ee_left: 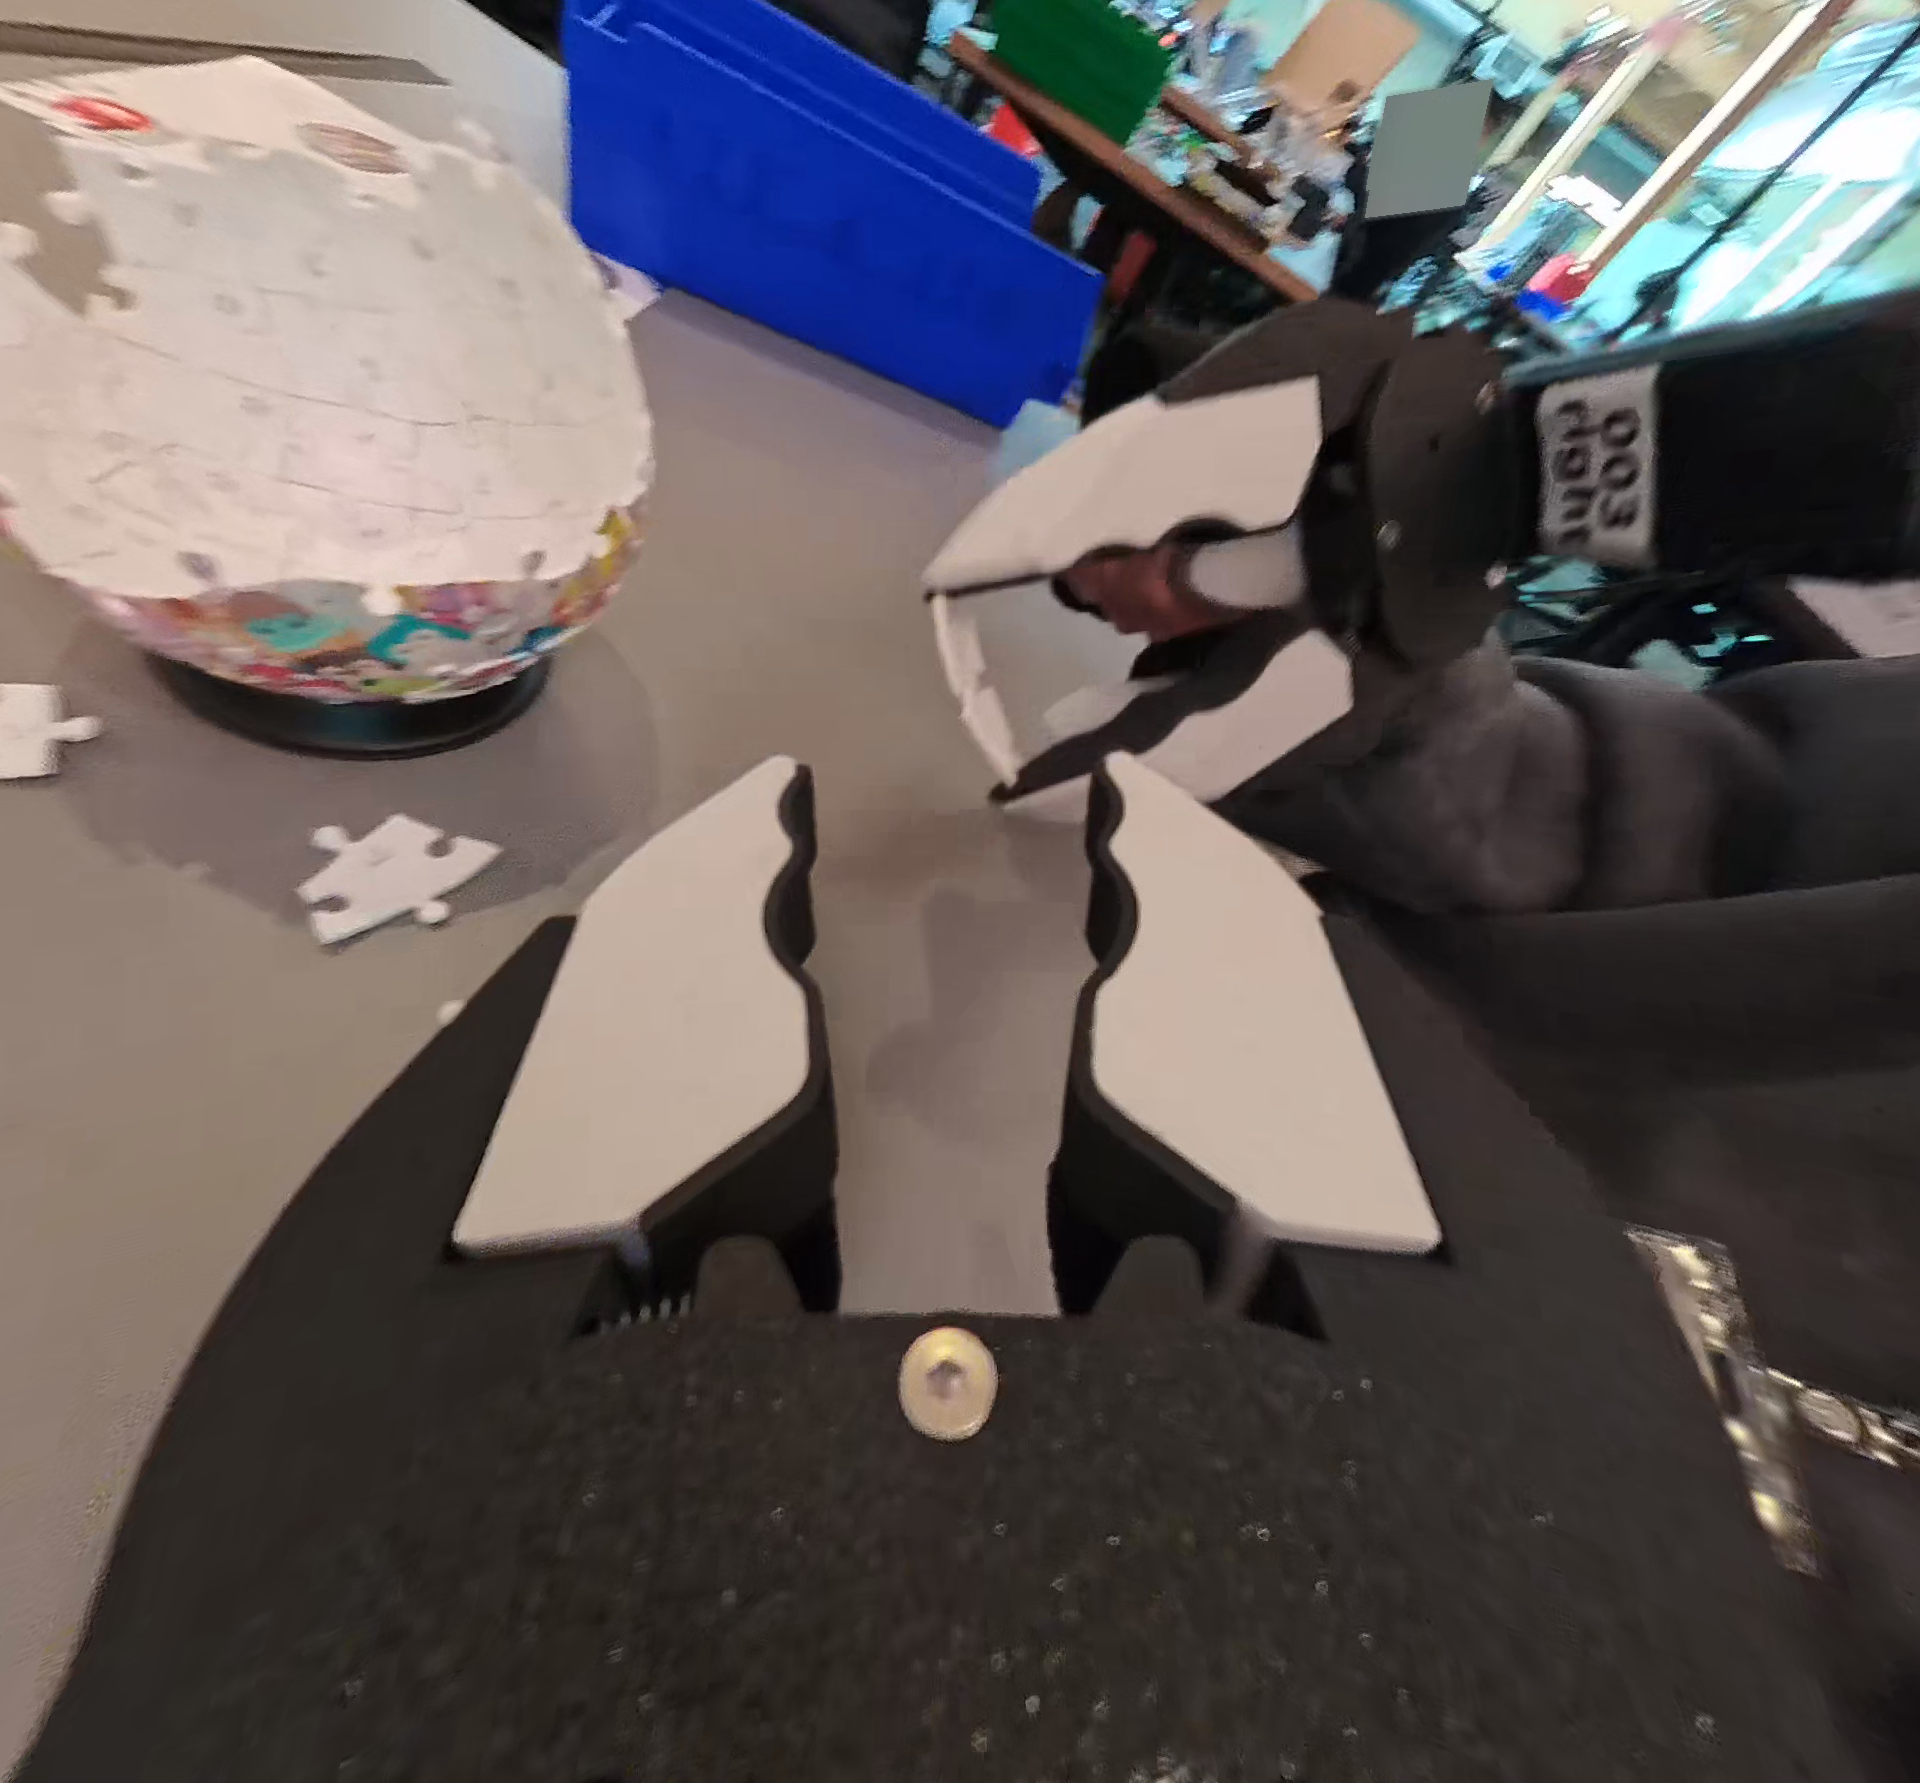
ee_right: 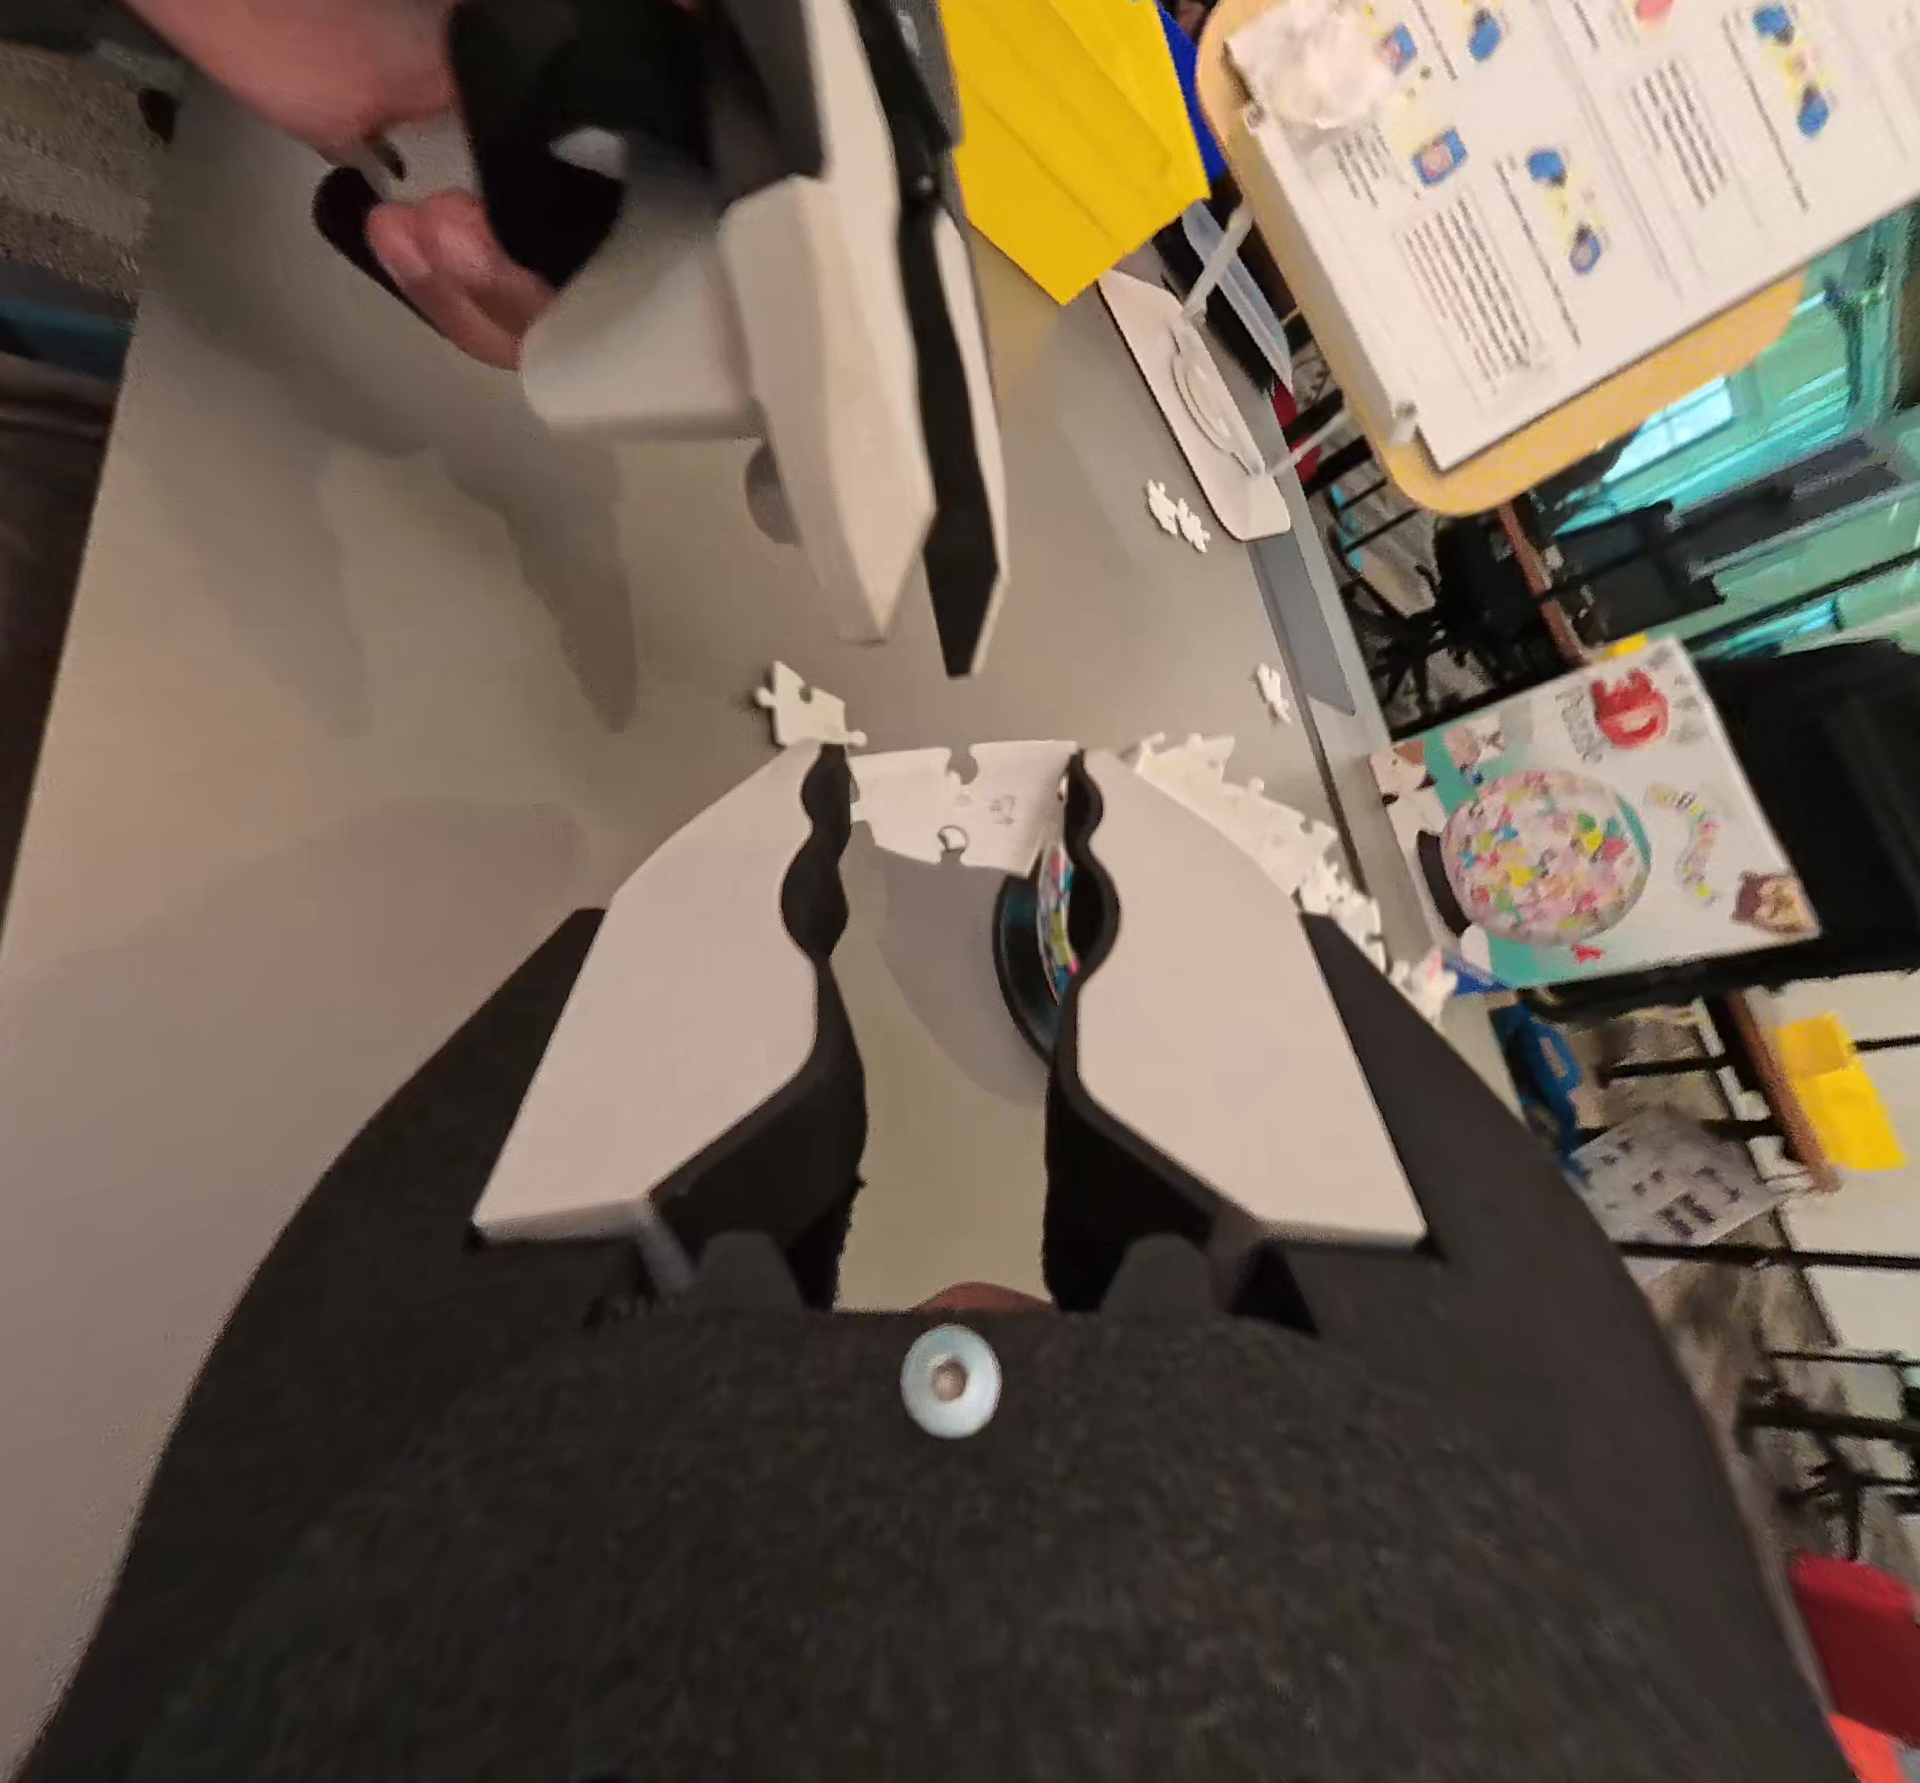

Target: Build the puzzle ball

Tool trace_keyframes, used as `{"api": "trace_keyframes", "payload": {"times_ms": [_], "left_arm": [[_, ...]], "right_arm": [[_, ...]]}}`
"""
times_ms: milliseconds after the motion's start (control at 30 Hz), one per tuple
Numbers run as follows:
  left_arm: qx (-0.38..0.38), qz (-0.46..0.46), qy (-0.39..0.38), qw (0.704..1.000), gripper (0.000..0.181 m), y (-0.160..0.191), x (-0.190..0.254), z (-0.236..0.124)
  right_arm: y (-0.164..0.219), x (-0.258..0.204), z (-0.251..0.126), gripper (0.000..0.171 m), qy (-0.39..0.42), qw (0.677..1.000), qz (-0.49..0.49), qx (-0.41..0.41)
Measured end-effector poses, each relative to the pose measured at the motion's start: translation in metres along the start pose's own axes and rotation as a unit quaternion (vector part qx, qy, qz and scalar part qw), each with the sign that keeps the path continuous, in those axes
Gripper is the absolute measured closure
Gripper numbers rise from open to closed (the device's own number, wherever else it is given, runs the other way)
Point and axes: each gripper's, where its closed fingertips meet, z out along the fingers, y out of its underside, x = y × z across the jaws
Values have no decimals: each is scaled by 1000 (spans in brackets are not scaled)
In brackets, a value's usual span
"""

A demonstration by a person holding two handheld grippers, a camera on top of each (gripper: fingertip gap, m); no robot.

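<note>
Grey table (ee_left: 852,507) in cluttered workshop: half-built puzzle ball (ee_left: 312,403) on its stand at left of frame; right gripper (ee_left: 966,694) pinches a curved white strip (ee_left: 961,663) by its ends, left gripper (ee_left: 951,798) spread empty beside it; judged fetching stage, next carry strip to ball's open rim.

The left gripper (ee_left: 945,788) has 2 light grey fingers (ee_left: 665,1016) with wavy black inner pads, seated in a black, finely speckled body fastened by 1 silver screw (ee_left: 948,1382). The right gripper (ee_right: 956,772) is built alike: grey fingers (ee_right: 675,1037), scalloped black pads, a grainy black body and 1 silver screw (ee_right: 950,1382). In the left wrist view its black housing carries a white label (ee_left: 1595,471), and a dark grey sleeve (ee_left: 1662,902) lies behind it.
</note>
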Motion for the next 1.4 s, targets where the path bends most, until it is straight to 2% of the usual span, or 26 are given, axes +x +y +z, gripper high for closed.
{"api": "trace_keyframes", "payload": {"times_ms": [167,200,233,300,333,400,433,467,500,600,633,667,833,1067,1167,1233,1400], "left_arm": [[-21,-42,82,996,150,8,15,2],[-28,-50,98,994,159,10,18,3],[-36,-56,107,992,177,12,19,3],[-49,-52,99,993,178,14,16,2],[-51,-41,86,994,179,14,12,2],[-42,-23,67,997,179,11,7,0],[-38,-11,58,998,179,8,6,-2],[-31,5,48,998,179,6,5,-3],[-23,20,42,999,179,4,6,-3],[3,60,42,997,179,-4,13,-2],[7,71,40,997,179,-5,15,0],[7,80,38,996,179,-5,17,1],[19,93,33,995,179,-9,21,2],[23,73,33,997,179,-9,17,-2],[23,73,30,997,179,-9,17,-2],[20,74,28,997,179,-8,17,-1],[49,56,15,997,175,-17,9,-6]], "right_arm": [[-22,-10,4,132,11,998,-60,16],[-25,-11,4,132,11,997,-69,19],[-27,-13,4,132,10,997,-75,22],[-26,-13,4,132,20,996,-87,22],[-28,-12,1,139,29,995,-86,32],[-31,-5,-9,148,27,997,-46,61],[-34,2,-14,146,14,997,-6,73],[-38,6,-19,147,-29,995,45,80],[-43,5,-24,147,-104,986,99,82],[-46,5,-39,134,-279,939,199,0],[-50,0,-47,141,-341,917,204,-24],[-53,1,-51,150,-367,909,194,-44],[-45,22,-27,160,-315,940,91,-89],[-44,19,-15,164,-335,933,79,-107],[-44,14,-11,160,-342,930,72,-117],[-43,13,-9,169,-346,928,66,-121],[-43,31,-12,170,-325,934,46,-137]]}}
